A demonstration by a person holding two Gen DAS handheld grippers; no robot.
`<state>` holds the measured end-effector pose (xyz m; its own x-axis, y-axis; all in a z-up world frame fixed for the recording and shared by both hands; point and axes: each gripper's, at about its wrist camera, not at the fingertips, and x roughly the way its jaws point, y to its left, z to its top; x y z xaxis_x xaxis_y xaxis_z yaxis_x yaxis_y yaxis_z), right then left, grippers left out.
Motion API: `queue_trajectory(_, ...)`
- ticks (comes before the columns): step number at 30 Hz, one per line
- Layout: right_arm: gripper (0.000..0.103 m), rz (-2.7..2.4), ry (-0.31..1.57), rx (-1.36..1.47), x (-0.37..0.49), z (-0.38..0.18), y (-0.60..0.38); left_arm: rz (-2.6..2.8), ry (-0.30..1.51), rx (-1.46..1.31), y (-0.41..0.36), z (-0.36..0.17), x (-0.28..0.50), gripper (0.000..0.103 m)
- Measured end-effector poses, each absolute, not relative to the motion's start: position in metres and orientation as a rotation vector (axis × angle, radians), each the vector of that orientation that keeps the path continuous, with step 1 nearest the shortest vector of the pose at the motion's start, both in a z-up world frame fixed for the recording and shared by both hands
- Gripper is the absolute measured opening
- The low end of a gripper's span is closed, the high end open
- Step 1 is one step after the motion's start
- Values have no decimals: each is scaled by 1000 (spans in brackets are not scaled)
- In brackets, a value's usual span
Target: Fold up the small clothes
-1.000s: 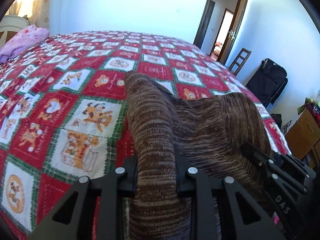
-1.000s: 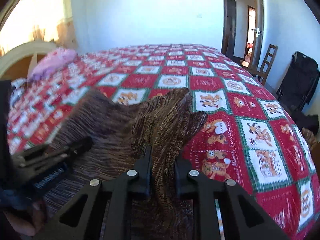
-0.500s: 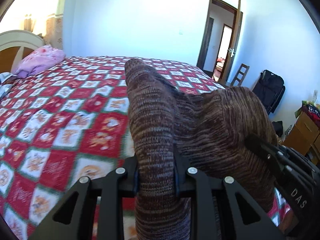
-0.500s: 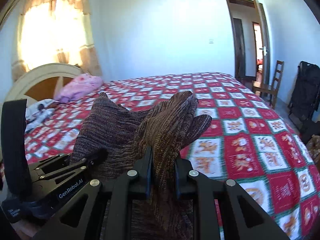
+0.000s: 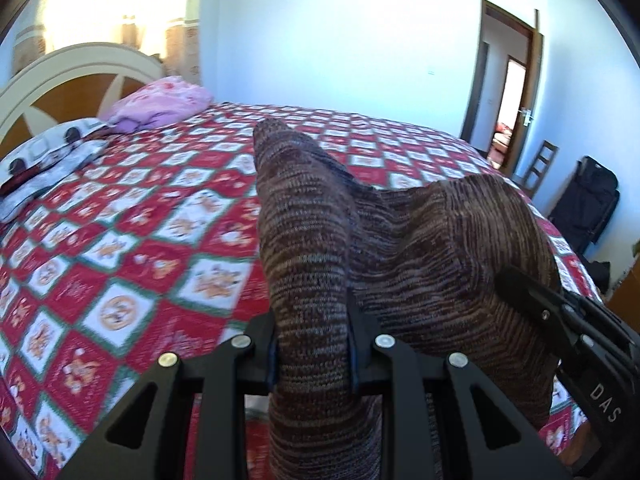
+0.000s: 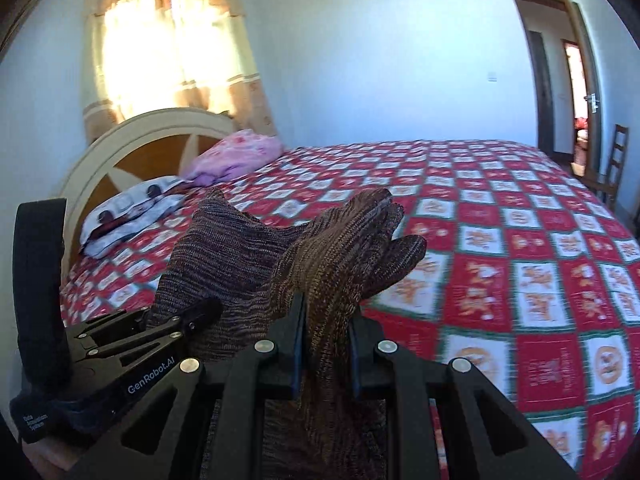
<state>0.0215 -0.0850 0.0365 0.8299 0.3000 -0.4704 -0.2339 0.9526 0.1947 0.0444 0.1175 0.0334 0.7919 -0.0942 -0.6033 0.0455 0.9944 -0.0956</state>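
Brown striped knitted garment point(image 5: 420, 264), a small piece of clothing in mottled brown and tan yarn, hangs lifted above a bed, pinched at two places by two black handheld grippers. In the left wrist view, the left gripper point(image 5: 312, 356) has its jaws closed on a thick bunched fold of the knit, which stands up between the pads and drops away below them. The right gripper point(image 6: 326, 356) is clamped in the same way on another fold, with loose ends of the knit flopping forward past its fingertips. Each gripper shows at the edge of the other's view, side by side, with the garment stretched between them.

Beneath the garment lies the bed's red, white and green patchwork quilt point(image 6: 520, 264), printed with cartoon animal squares. At the head of the bed, to the left of the garment, stands a cream and brown arched wooden headboard point(image 6: 132, 152). Against the headboard rest a pink crumpled bundle of fabric point(image 6: 236, 152) and a white patterned pillow point(image 6: 132, 208). Behind the headboard hangs a sunlit peach curtain point(image 6: 168, 44). Beyond the far right side of the bed are an open wooden door point(image 5: 532, 92), a wooden chair point(image 5: 538, 168) and a black bag point(image 5: 588, 204) against the pale blue wall.
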Motion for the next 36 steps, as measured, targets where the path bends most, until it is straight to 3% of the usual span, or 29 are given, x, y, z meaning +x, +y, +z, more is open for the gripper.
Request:
queue_trajectory(16,18,367,504,-44,94,0,-8,53,615,-74,171,-3,87,26)
queue_trajectory(20,18,330,611,-127,142,-40,2,82,721,-80,174,-35,120,28)
queue_trajectory(25,20,336,762,-27,174,-63,-13,92,789,-195,191,-51,125,44)
queue_trajectory(27,23,342,779,1,175,-65,-18,84,809,-218,195,-51,124,47)
queue_trajectory(29,37,341,796,28,173,-61,-26,74,819,-229,197,-46,117,50)
queue_trajectory(31,43,320,789,66,160,-55,-38,72,808,-221,201,-40,106,54)
queue_trajectory(36,46,281,712,177,107,-38,-73,59,756,-206,207,-29,65,61)
